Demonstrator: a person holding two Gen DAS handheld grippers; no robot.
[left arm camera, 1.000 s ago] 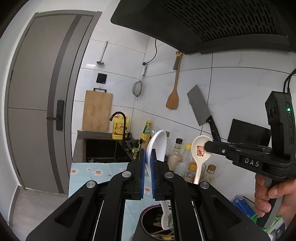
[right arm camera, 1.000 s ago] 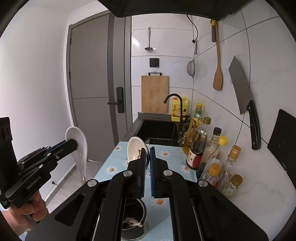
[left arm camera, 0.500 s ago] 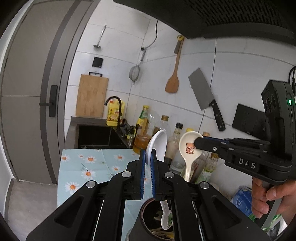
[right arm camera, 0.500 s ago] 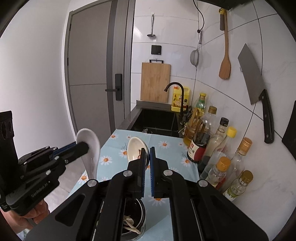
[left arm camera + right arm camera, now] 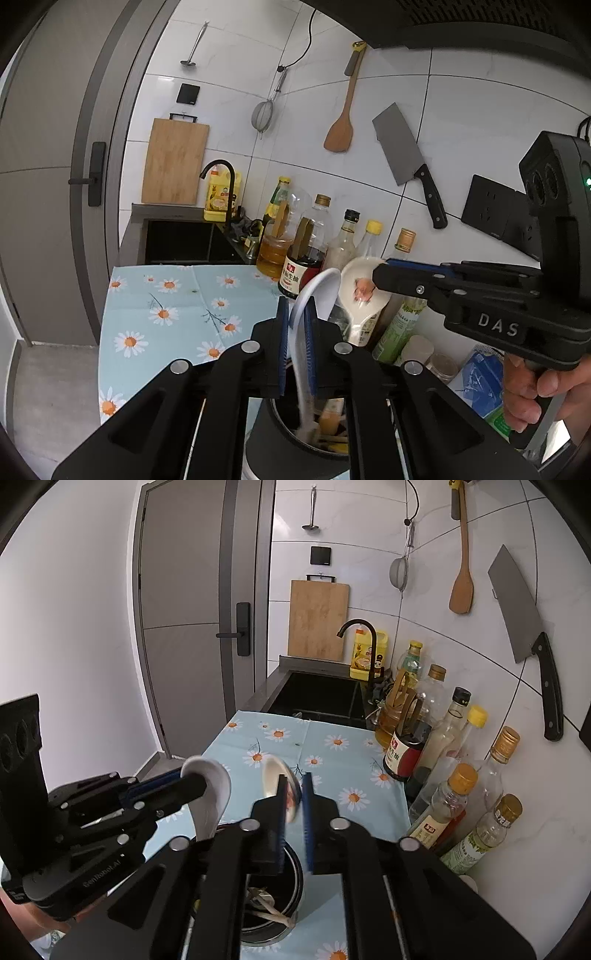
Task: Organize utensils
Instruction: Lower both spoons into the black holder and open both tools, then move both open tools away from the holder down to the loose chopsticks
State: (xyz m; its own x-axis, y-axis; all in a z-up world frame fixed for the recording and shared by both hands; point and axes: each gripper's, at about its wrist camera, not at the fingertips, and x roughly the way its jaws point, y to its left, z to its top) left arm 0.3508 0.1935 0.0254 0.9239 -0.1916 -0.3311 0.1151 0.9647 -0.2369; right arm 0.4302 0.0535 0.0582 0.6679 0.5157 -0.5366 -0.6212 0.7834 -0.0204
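Located left gripper (image 5: 297,325) directly above black cylindrical utensil holder (image 5: 284,439), at near end of light-blue daisy-print tablecloth (image 5: 166,314). Found its jaws slightly parted, having just been opening. Noted white plastic spoon (image 5: 317,295) standing between the blue pads (image 5: 282,332), bowl uppermost, handle blurred and running down into the holder among other utensils. Saw a gap beside the handle on the right pad's side; recorded grip as released, not clamped. Located right gripper (image 5: 293,801) just right of the left one, likewise over the holder mouth and pointed downward. Found its jaws also slightly parted, having just been opening. Noted cream ceramic spoon with pink motif (image 5: 275,775) between them, bowl uppermost and tilted toward the left pad, clear of the right pad; recorded as released too. Could not tell whether either spoon rested on the holder bottom. Confirmed both spoon bowls side by side above the holder rim, white spoon on the left, ceramic spoon on the right, close but apart. Saw a person's hand (image 5: 535,391) wrapped round the right gripper's grip, at near right. Noted row of glass condiment bottles (image 5: 402,753) along the tiled wall on the right, and black sink (image 5: 317,694) at far end of the counter.
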